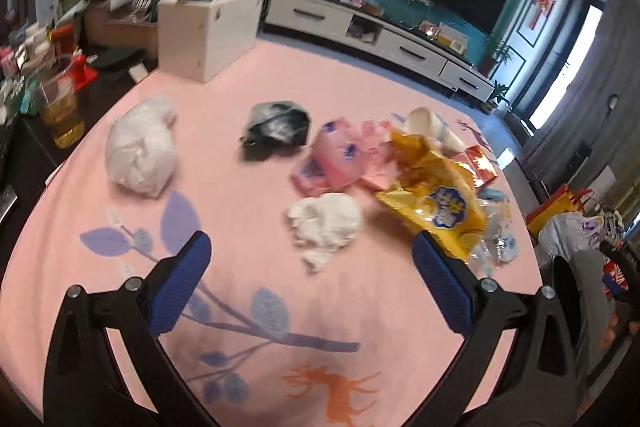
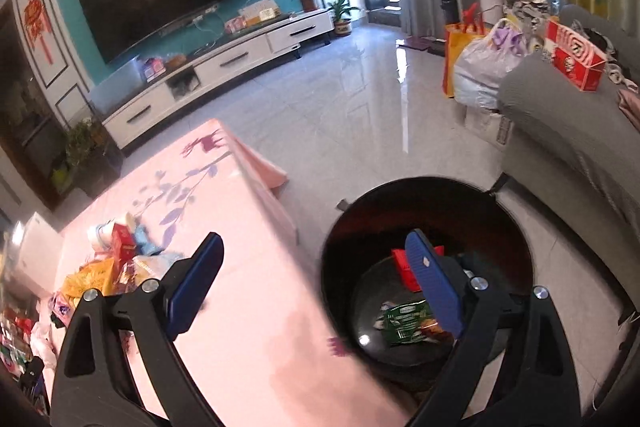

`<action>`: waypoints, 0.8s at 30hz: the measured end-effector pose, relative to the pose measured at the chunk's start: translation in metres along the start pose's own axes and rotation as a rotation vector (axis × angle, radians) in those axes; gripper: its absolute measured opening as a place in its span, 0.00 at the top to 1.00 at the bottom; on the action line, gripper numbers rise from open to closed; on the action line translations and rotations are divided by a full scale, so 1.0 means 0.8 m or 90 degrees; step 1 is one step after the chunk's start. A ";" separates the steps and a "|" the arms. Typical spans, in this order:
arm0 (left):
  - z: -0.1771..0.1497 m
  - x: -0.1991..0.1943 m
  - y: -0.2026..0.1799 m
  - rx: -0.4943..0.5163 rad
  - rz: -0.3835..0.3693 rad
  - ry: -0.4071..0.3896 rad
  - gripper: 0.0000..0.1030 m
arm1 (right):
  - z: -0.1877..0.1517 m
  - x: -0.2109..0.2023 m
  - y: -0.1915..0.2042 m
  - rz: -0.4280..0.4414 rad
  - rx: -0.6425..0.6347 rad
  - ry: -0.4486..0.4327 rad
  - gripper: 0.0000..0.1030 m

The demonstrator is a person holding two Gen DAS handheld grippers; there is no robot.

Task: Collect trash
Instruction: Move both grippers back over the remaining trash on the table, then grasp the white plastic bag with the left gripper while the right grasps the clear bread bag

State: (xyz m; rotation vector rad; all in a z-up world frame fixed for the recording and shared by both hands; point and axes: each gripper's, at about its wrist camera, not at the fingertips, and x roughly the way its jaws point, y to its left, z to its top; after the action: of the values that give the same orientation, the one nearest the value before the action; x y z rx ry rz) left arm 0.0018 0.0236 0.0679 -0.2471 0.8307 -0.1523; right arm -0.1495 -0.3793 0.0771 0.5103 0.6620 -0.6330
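Living rm w/ big TV on a teal wall; pink floral tablecloth (image 1: 240,211) fills the left wrist view. Trash sits mid-frame & right: white tissue wad (image 1: 325,221), yellow snack bag (image 1: 436,203), pink wrappers (image 1: 332,163), black bag (image 1: 278,129), white plastic bag (image 1: 142,151). Left gripper (image 1: 312,263) is wide open, empty, aimed at the wad. Right gripper (image 2: 316,275) also spread wide, nothing held, over the black bin (image 2: 424,267), lower right of its view. Step looks like the reach for the next piece; next calls for closing on the wad. Snack bag's long axis runs upper left to lower right.
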 end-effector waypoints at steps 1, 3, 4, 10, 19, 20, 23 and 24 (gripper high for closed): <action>0.001 -0.001 0.010 -0.016 -0.002 0.001 0.03 | -0.005 0.007 0.012 0.014 -0.010 0.012 0.12; 0.005 -0.002 0.032 -0.062 0.005 -0.001 0.03 | -0.011 0.015 0.029 0.024 -0.027 0.025 0.12; 0.003 0.000 0.036 -0.071 0.006 0.003 0.03 | -0.015 0.020 0.039 0.021 -0.039 0.031 0.12; 0.004 0.012 0.051 -0.086 0.001 0.028 0.03 | -0.045 0.039 0.084 0.014 -0.114 0.058 0.12; 0.019 0.007 0.057 -0.071 0.033 0.012 0.03 | -0.067 0.049 0.124 0.103 -0.157 0.104 0.12; 0.026 0.008 0.062 -0.070 0.045 0.006 0.03 | -0.068 0.051 0.129 0.116 -0.162 0.112 0.12; 0.047 0.017 0.079 -0.080 0.073 -0.003 0.03 | -0.074 0.061 0.157 0.137 -0.212 0.129 0.12; 0.054 0.023 0.086 -0.084 0.078 -0.006 0.03 | -0.075 0.065 0.169 0.134 -0.235 0.127 0.12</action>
State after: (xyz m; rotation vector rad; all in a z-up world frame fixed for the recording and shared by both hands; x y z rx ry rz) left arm 0.0486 0.0920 0.0638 -0.3205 0.8458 0.0181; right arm -0.0496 -0.2673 0.0311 0.2944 0.8795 -0.2526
